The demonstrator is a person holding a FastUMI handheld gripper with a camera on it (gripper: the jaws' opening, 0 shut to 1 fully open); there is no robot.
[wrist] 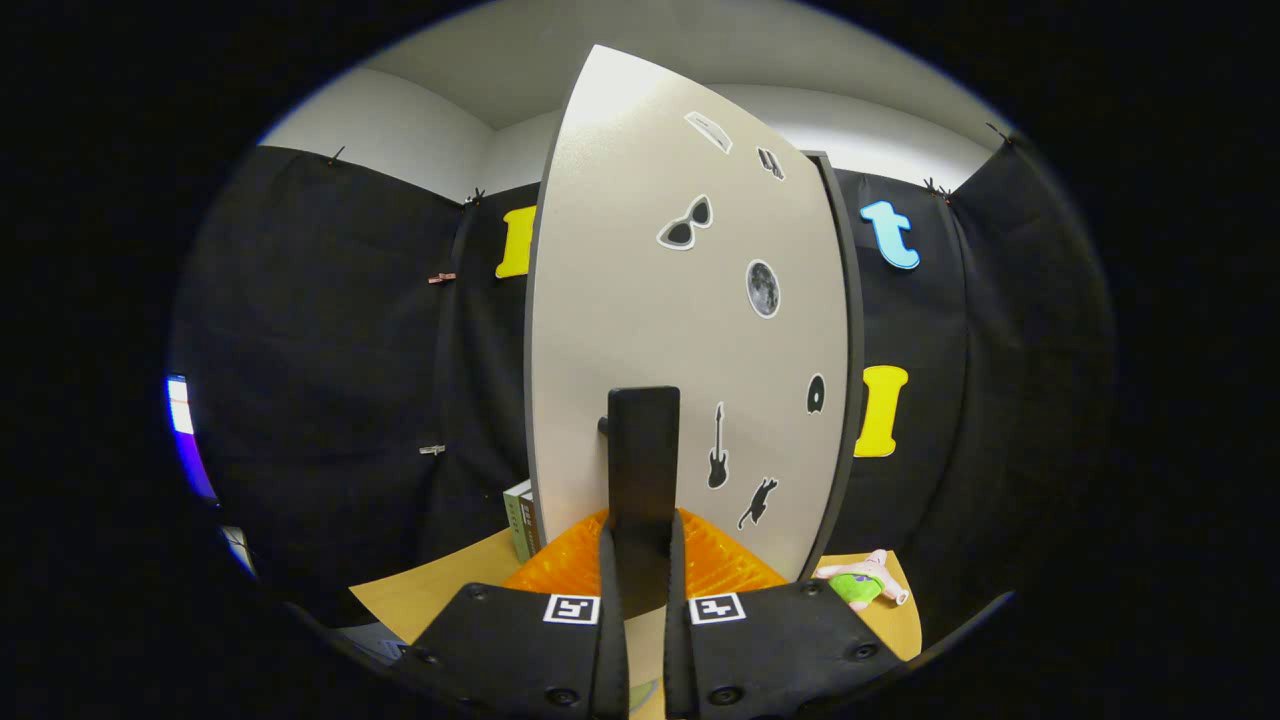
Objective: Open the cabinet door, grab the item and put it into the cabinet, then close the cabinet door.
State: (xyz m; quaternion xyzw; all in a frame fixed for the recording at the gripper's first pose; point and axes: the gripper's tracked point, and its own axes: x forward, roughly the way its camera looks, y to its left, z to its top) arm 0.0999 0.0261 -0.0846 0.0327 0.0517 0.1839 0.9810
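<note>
The cabinet door is a pale panel with small black stickers, and it stands upright just ahead of me. Its black bar handle rises near the door's left edge. My gripper is shut on the lower part of that handle, with one finger pressed on each side. A dark cabinet edge runs along the door's right side. The item, a small pink plush toy with a green part, lies on the wooden tabletop, right of the fingers and near the door's lower right corner.
A few upright books stand just past the door's lower left edge. Black cloth walls close the booth to the left, behind and to the right. The tabletop reaches only a little way left and right of the cabinet.
</note>
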